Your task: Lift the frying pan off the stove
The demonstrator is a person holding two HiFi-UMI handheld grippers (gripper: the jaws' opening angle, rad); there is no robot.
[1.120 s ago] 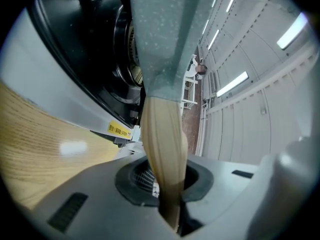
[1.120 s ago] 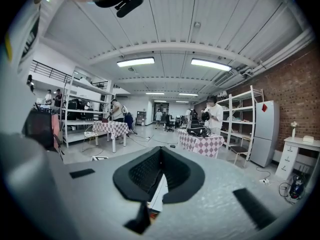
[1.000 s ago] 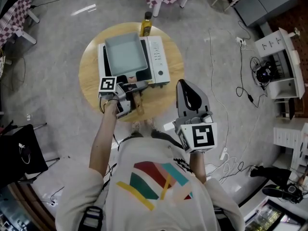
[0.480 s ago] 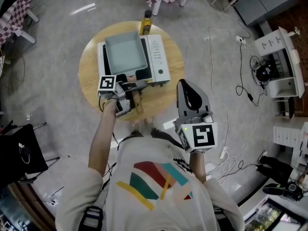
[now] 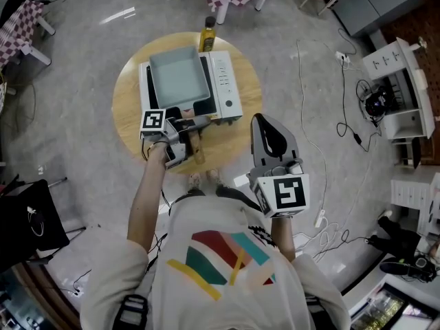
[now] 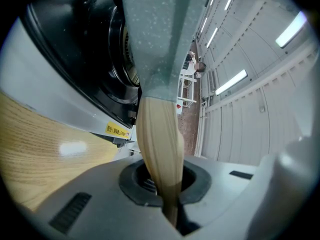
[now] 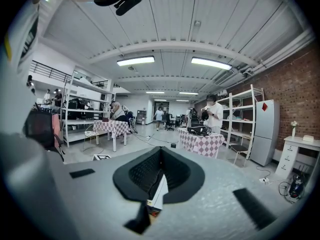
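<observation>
My left fingers are clamped tight on the pale wooden handle of the square grey-green frying pan. The handle runs straight between the pads of my left gripper, which takes it near its free end, I judge for leverage and distance from the heat.

My right gripper is held close to my body, off the table. Its jaws are together on nothing and it points out into the room, evidently kept clear as the spare.

The pan appears to sit on the white tabletop stove, over its black burner; I judge it not yet lifted. The stove stands on the round wooden table. A yellow oil bottle stands just behind the stove, clear of an upward lift.
</observation>
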